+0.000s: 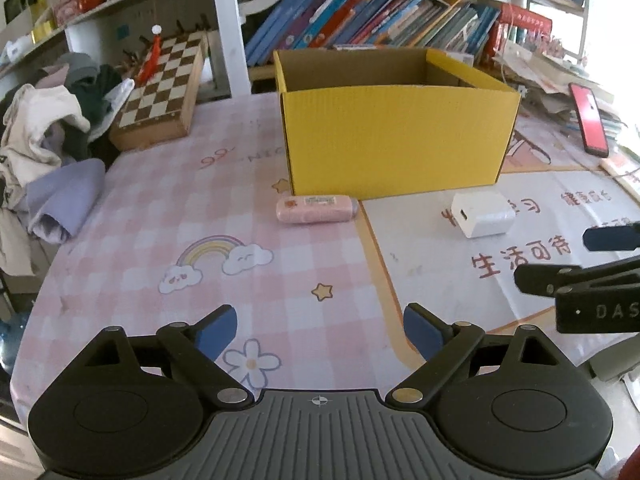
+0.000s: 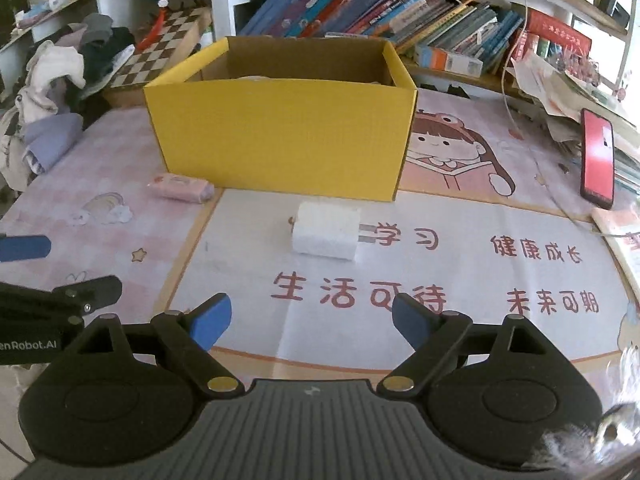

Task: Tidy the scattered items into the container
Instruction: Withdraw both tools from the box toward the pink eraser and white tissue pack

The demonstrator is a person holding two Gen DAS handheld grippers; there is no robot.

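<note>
A yellow cardboard box [image 1: 394,136] is seen standing open-topped on a counter [image 1: 160,216] covered with a pink checked cartoon cloth. A pink packet [image 1: 316,209] is laid flat just in front of the box's near left corner. A white charger plug [image 2: 326,236] is laid on the white printed panel of the cloth, near the box's front wall but apart from it, its prongs pointed right in the right wrist view.

The left hand-held gripper [image 1: 320,330] is held low over the cloth, its blue-padded fingers spread wide with nothing between them. The right hand-held gripper [image 2: 312,322] is likewise spread apart and empty, aimed toward the plug.

A chessboard [image 1: 162,84], a heap of clothes [image 1: 48,136], a row of books [image 1: 360,16] and a red phone [image 2: 598,158] are seen around the edges.
</note>
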